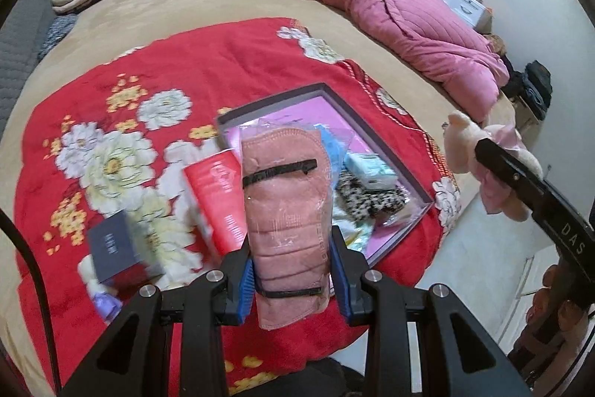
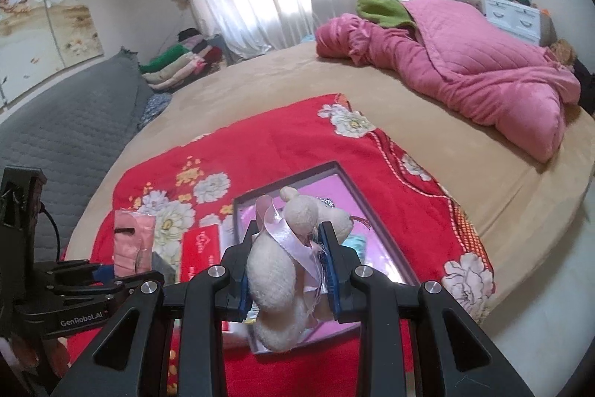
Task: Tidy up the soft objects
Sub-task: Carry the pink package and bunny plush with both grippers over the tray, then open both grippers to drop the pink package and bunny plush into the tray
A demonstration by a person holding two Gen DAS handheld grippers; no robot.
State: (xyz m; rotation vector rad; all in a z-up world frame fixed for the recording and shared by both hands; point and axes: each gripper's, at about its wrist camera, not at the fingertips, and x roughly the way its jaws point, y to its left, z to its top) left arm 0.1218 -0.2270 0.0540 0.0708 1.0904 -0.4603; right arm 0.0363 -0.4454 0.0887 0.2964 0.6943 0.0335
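Note:
My left gripper [image 1: 293, 270] is shut on a pink face mask in clear wrap [image 1: 286, 203], held above the red floral blanket [image 1: 230, 69], just in front of the shallow box with a pink floor [image 1: 327, 106]. The mask also shows in the right wrist view [image 2: 132, 240]. My right gripper [image 2: 288, 270] is shut on a cream plush toy with a pink ribbon [image 2: 293, 240], held over the near part of the box [image 2: 349, 188]. The plush shows in the left wrist view [image 1: 487, 155]. The box holds a pale blue packet [image 1: 366, 170] and a leopard-print item [image 1: 364, 199].
A red box [image 1: 223, 199] and a dark blue box [image 1: 119, 248] lie on the blanket left of the shallow box. A pink quilt [image 2: 465, 69] is bunched at the bed's far right. Folded clothes [image 2: 178, 62] are stacked at the far left.

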